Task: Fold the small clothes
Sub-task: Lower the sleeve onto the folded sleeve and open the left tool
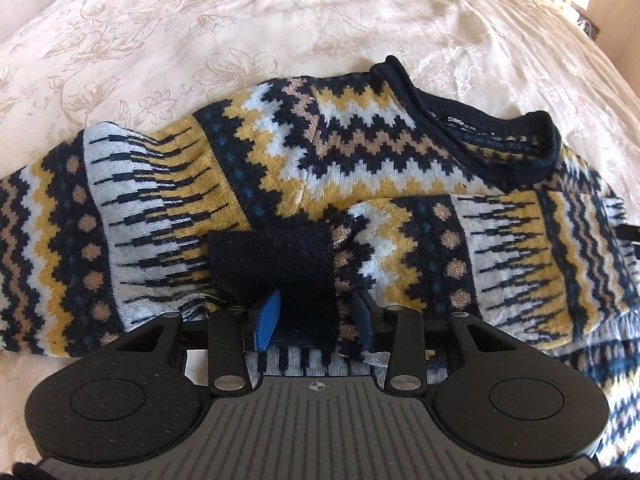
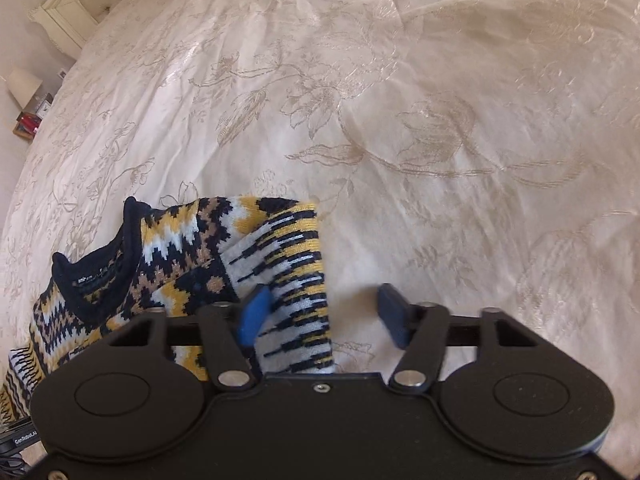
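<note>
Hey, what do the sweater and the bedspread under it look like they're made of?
Sweater: looks like knitted yarn, matte and slightly fuzzy, though some tan dots glint; stepped zigzag stitches and a rolled navy collar suggest this. Wool or acrylic, I cannot tell.
Bedspread: seems a woven cream fabric with a satin sheen; raised floral outlines catch the light. Possibly jacquard or embroidery.

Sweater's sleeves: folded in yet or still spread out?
Partly folded: one sleeve lies across the sweater chest, its cuff between the left gripper fingers. Other sleeve: cannot tell.
</note>
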`<control>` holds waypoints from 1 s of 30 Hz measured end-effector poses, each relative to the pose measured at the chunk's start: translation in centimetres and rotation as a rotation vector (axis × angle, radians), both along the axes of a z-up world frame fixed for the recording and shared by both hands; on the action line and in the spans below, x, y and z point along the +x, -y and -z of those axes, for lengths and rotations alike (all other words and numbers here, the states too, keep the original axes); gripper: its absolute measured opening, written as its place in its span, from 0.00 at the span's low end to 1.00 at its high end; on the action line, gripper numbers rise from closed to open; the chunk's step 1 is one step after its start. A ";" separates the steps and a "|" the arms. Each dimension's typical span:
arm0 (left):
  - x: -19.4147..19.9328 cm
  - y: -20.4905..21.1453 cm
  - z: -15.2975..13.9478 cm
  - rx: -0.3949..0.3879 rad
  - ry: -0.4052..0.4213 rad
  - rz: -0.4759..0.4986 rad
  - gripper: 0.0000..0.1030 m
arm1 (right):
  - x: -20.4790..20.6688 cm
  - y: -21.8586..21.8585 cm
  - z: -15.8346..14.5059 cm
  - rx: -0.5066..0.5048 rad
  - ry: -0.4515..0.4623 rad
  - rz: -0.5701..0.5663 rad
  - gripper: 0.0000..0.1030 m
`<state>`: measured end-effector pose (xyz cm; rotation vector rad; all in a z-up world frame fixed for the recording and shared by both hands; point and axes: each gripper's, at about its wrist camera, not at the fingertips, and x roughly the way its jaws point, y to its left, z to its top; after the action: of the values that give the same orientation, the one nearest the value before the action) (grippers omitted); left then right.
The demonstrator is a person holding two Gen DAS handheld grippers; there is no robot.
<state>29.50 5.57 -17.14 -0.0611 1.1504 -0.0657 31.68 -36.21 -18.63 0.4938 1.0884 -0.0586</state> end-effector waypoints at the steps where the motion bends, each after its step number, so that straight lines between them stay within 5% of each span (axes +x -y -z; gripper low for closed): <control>1: 0.0 0.1 0.0 0.001 0.003 -0.003 0.39 | 0.1 -0.1 0.0 0.015 0.002 -0.006 0.46; 3: 0.0 0.3 0.1 0.006 0.008 -0.008 0.40 | 0.2 -0.9 -0.5 0.009 0.008 -0.039 0.21; 7: 0.1 0.5 0.0 -0.020 0.004 0.014 0.57 | -0.3 -2.5 -2.9 -0.175 0.063 -0.117 0.18; 9: 0.5 0.9 0.3 -0.054 -0.013 0.057 0.87 | -0.3 -2.0 -2.6 -0.237 0.026 -0.075 0.14; 11: 1.2 1.9 0.7 -0.043 -0.042 0.111 0.99 | 0.0 -0.9 -1.4 -0.231 -0.040 -0.036 0.14; 13: 1.7 2.9 0.9 0.014 -0.059 0.126 0.99 | -0.4 0.1 -1.5 -0.212 -0.039 0.000 0.16; 17: 1.7 3.4 0.9 0.043 -0.046 0.085 1.00 | -1.6 -0.6 -3.7 -0.227 0.029 -0.026 0.29; 20: 1.1 3.7 1.0 0.062 -0.005 0.070 1.00 | -2.8 -2.3 -5.2 -0.237 0.080 -0.077 0.62; 25: -0.1 3.8 1.3 0.072 0.058 0.034 1.00 | -4.7 -5.5 -6.8 -0.224 0.125 -0.142 0.83; 27: 0.1 4.0 1.2 0.082 0.047 0.035 1.00 | -5.6 -6.8 -7.4 -0.222 0.146 -0.171 0.99; 30: 0.7 4.1 0.7 0.078 0.015 0.039 1.00 | -6.8 -8.8 -8.5 -0.215 0.192 -0.214 0.99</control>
<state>30.21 1.49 -17.88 0.0309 1.1382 -0.0552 24.88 -27.44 -10.08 0.1840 0.9286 0.0590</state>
